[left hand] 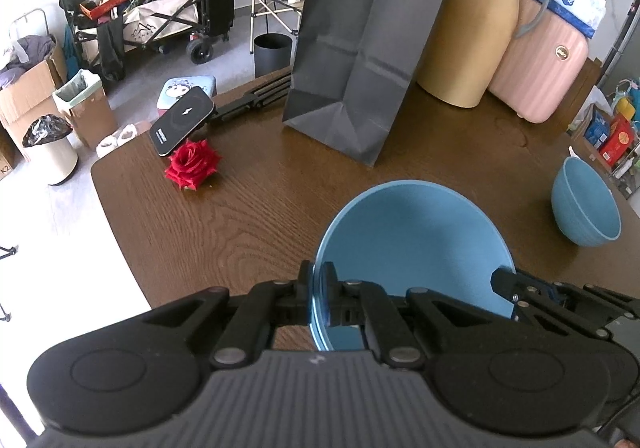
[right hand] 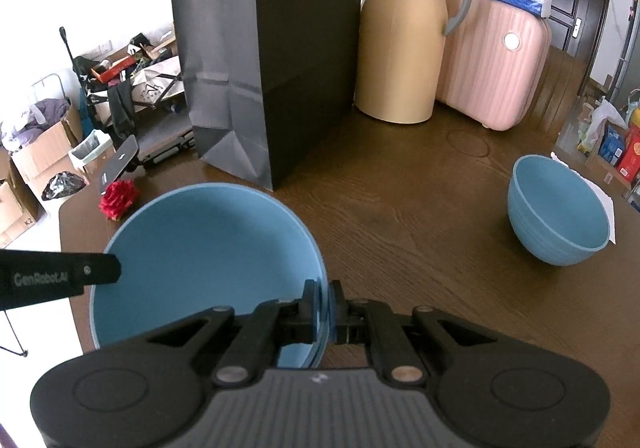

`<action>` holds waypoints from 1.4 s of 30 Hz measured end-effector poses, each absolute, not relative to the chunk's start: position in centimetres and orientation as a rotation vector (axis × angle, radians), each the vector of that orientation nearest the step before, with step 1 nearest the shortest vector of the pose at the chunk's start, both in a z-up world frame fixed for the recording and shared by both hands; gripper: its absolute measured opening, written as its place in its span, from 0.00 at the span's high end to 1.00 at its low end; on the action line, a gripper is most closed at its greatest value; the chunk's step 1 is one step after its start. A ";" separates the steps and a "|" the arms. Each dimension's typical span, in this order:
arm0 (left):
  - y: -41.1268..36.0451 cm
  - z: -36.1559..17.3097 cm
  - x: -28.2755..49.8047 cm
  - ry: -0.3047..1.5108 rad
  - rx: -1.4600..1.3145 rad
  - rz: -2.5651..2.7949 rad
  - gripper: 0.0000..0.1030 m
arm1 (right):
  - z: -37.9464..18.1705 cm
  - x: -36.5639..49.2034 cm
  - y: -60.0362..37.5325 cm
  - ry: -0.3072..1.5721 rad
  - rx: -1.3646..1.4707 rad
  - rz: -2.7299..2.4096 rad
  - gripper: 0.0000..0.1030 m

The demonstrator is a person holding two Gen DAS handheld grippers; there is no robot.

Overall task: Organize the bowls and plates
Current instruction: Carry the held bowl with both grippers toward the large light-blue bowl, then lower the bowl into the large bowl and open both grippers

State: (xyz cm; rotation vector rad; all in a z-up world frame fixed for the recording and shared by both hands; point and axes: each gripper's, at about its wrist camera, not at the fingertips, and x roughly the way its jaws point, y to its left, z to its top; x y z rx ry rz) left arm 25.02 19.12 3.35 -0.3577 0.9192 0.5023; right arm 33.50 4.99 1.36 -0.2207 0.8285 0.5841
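A large blue bowl (left hand: 412,244) is held over the brown wooden table (left hand: 248,216). My left gripper (left hand: 319,284) is shut on its left rim. My right gripper (right hand: 321,302) is shut on the right rim of the same bowl (right hand: 204,248). The right gripper's fingers (left hand: 508,282) show at the bowl's right edge in the left wrist view, and the left gripper's finger (right hand: 80,274) shows at its left edge in the right wrist view. A smaller blue bowl (left hand: 586,204) (right hand: 558,210) stands upright on the table to the right, apart from both grippers.
A tall dark paper bag (right hand: 264,60), a tan thermos jug (right hand: 404,36) and a pink case (right hand: 492,64) stand at the back of the table. A red rose (left hand: 192,164) and a black device (left hand: 182,120) lie near the table's left edge.
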 end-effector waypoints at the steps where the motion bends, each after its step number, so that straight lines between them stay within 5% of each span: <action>1: 19.2 3.3 25.0 0.922 -0.359 0.502 0.95 | 1.3 33.5 5.0 0.830 -0.221 0.584 0.95; 21: 19.8 1.8 25.3 0.942 -0.380 0.487 0.95 | 0.2 33.9 5.1 0.843 -0.216 0.582 0.94; 30: 20.3 2.3 24.8 0.937 -0.409 0.442 0.89 | 1.3 33.0 4.9 0.820 -0.228 0.620 0.73; 34: 20.2 3.3 23.9 0.899 -0.398 0.439 0.49 | 2.2 32.2 4.4 0.783 -0.236 0.618 0.43; 39: 19.8 5.1 22.7 0.837 -0.364 0.426 0.23 | 3.4 31.5 3.1 0.742 -0.221 0.597 0.11; 42: 19.4 6.0 22.1 0.797 -0.345 0.414 0.10 | 3.9 31.4 2.1 0.738 -0.204 0.580 0.08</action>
